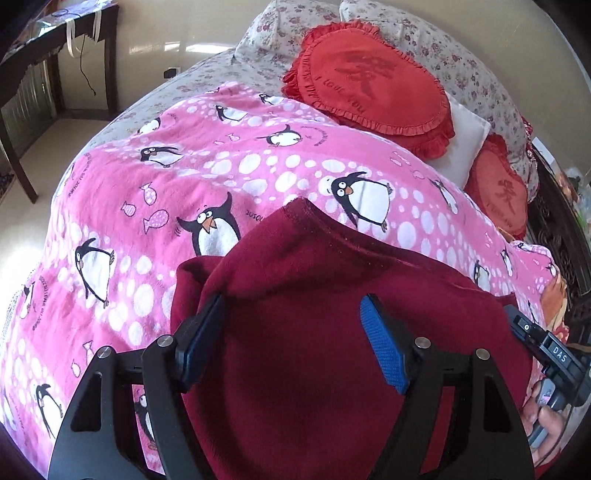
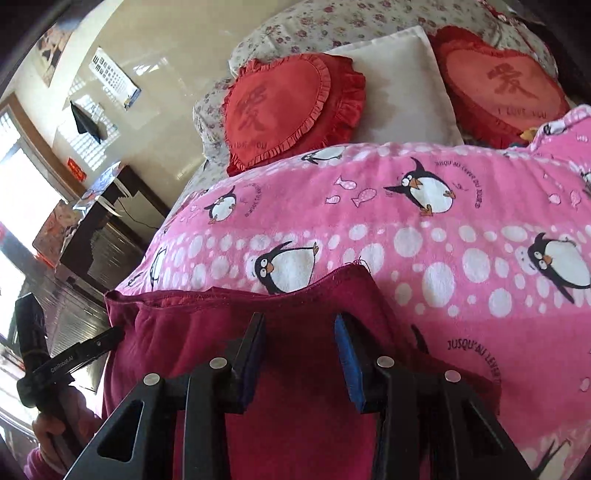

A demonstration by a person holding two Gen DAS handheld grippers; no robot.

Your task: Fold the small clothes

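Bedroom with a bed under a pink penguin blanket, red heart cushions by the floral pillows. Maroon knit garment folded flat on the blanket, near edge. Left claw released, spread wide above the cloth, nothing pinched. Right claw parted narrower over the hemmed far edge, pressing on nothing visible. Probably soft, light, limp and a little grippy; likely to sag unless pinched at corners or along the stitched hem.
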